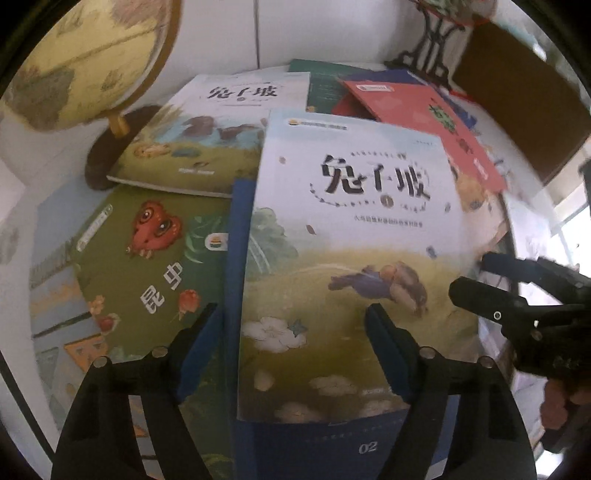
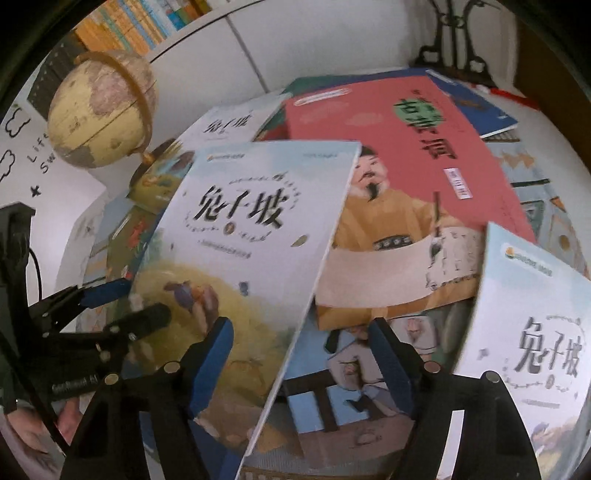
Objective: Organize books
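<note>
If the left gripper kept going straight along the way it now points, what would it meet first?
Most likely the pale rabbit-hill book on top of the pile: the left gripper points down at its lower cover, jaws open, straddling its left edge. Depth is unclear, so contact distance can't be judged.

Books cover nearly the whole white tabletop (image 1: pixel 532 229), overlapping in a loose heap, so little bare surface shows. A globe (image 2: pixel 101 110) on a dark base stands at the far left corner, touching the pile. A black ornate stand (image 2: pixel 456 40) blocks the far right corner. A white wall (image 1: pixel 229 33) closes off the back. The two grippers hang close together above the heap's near side.
</note>
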Available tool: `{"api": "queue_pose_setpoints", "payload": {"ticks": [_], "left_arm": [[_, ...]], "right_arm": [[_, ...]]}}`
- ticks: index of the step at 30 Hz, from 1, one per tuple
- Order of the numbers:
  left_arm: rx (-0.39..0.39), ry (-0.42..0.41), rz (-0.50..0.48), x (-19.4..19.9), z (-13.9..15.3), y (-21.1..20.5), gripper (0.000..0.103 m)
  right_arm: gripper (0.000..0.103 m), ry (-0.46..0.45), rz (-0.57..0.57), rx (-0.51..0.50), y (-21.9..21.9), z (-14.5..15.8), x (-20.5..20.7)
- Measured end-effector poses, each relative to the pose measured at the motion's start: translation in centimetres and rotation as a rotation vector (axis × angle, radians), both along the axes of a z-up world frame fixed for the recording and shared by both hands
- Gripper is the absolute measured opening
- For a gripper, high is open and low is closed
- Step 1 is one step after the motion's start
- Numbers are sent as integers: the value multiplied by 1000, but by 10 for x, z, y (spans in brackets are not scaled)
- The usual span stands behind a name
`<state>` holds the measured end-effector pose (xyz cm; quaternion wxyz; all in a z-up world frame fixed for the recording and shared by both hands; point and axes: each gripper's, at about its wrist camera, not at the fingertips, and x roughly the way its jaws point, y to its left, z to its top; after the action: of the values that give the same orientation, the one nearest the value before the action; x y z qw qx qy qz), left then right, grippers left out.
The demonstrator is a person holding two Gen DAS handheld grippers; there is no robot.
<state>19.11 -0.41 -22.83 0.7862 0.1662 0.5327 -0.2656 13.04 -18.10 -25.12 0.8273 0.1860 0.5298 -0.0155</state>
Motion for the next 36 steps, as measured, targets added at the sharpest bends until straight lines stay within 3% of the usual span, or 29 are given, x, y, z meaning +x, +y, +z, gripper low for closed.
{"api": "queue_pose_setpoints", "payload": {"ticks": [4, 14, 18, 22, 26, 33, 35, 36], "left_arm": [[35, -3, -15, -24, 3, -4, 71], [-3, 93, -24, -117, 10, 21, 71], [-56, 200, -22, -150, 4, 36, 71], [-103, 248, 46, -139, -6, 44, 70], [-155, 226, 107, -125, -4, 46, 69], [-108, 166, 142, -132, -6, 45, 64], [-43, 124, 156, -133, -9, 46, 63], [-47, 122, 159, -132, -9, 49, 62]], "right_arm": [[60, 9, 72, 45, 16, 1, -9], [60, 72, 118, 96, 25, 5, -93], [60, 106, 140, 138, 19, -3, -124], [60, 64, 136, 226, 8, -10, -128], [62, 15, 131, 290, -1, -13, -123], [60, 2, 129, 367, -1, -15, -122], [50, -34, 147, 442, -8, -6, -130], [46, -51, 165, 470, -8, -2, -132]]}}
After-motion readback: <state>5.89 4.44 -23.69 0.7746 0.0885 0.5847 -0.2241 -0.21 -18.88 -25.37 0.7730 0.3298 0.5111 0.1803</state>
